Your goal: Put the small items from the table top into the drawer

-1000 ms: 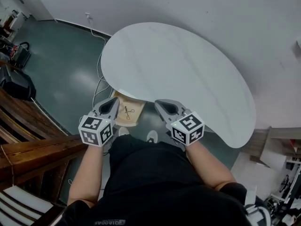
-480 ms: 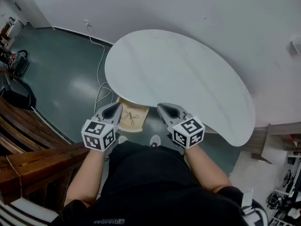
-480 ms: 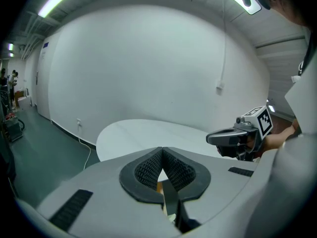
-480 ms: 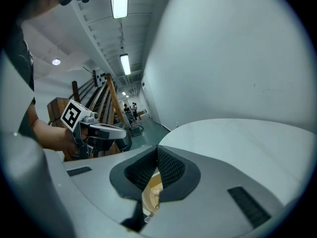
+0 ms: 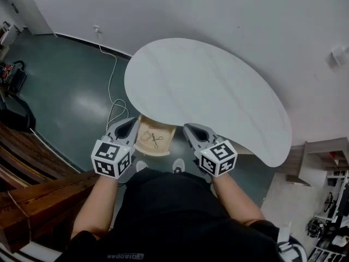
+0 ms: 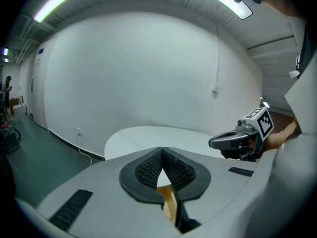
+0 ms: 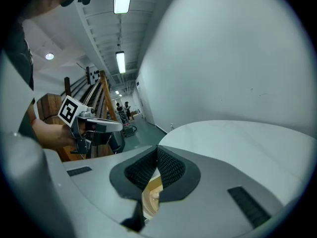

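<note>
**Head view.** Smooth white kidney-shaped table top [image 5: 207, 91] stands over a glossy dark-green floor [image 5: 71, 97]. A thin white cable [image 5: 112, 81] trails from the wall towards the table's underside. A brown wooden railing [image 5: 38, 192] sits at lower left.

An open light-wood drawer [image 5: 146, 146] juts from beneath the table's near edge, btw. the two grippers. Small dark-handled scissors [image 5: 156, 141] lie flat inside it.

The left gripper [image 5: 130, 125] is a grey plastic shell w/ ribbed black pads. Its jaws are pressed together w/ nothing btw. them. The right gripper [image 5: 194, 130] has the same build and is likewise closed on nothing. Both hang beside the drawer, apart from it, so its mouth is in plain view.
</note>
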